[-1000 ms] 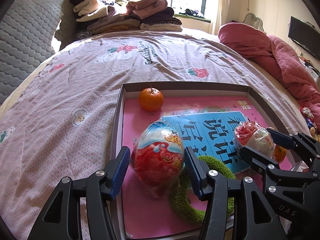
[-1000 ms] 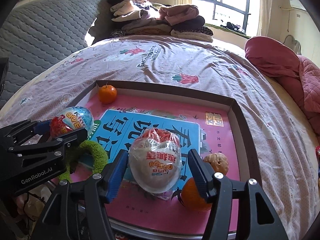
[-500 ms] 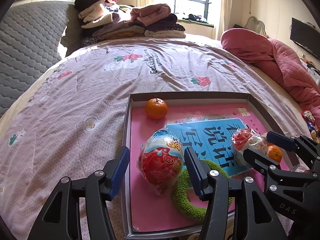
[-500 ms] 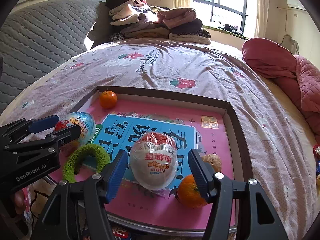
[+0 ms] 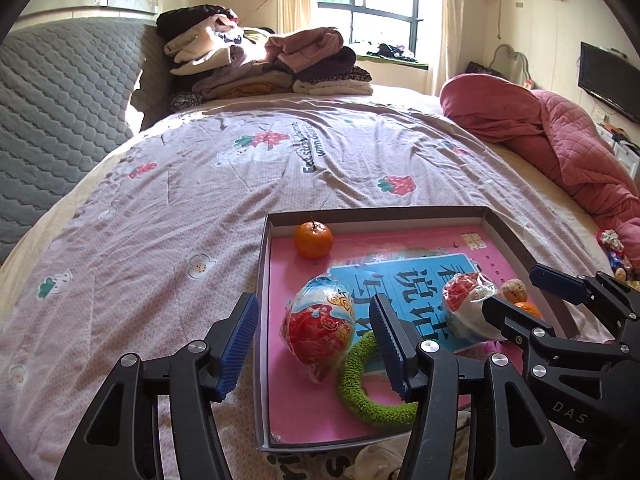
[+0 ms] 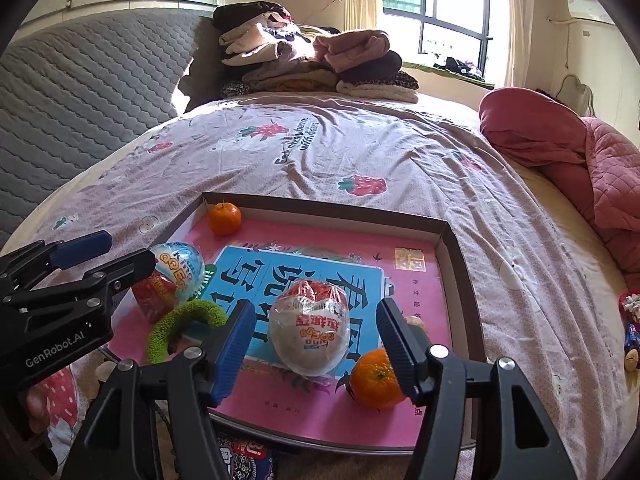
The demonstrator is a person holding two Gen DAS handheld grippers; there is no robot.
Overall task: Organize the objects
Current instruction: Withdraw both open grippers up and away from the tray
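A shallow brown box lid (image 5: 372,213) (image 6: 460,264) with a pink bottom lies on the bed. In it are a blue-and-red foil toy egg (image 5: 318,328) (image 6: 176,276), a red-and-white foil toy egg (image 6: 308,330) (image 5: 466,310), a green fuzzy ring (image 5: 370,392) (image 6: 180,326), two oranges (image 5: 313,239) (image 6: 376,378) and a walnut (image 5: 514,289). My left gripper (image 5: 314,344) is open and empty, its jaws on either side of the blue egg, drawn back above it. My right gripper (image 6: 314,348) is open and empty around the white egg.
The box lid sits near the front edge of a bed with a pink strawberry-print sheet (image 5: 240,184). Folded clothes (image 5: 260,60) are stacked at the far end. A red quilt (image 5: 560,140) lies on the right, a grey padded headboard (image 5: 48,120) on the left.
Both grippers have pulled back and up from the box lid, still open. The two eggs stay lying in the lid and look smaller between the jaws.
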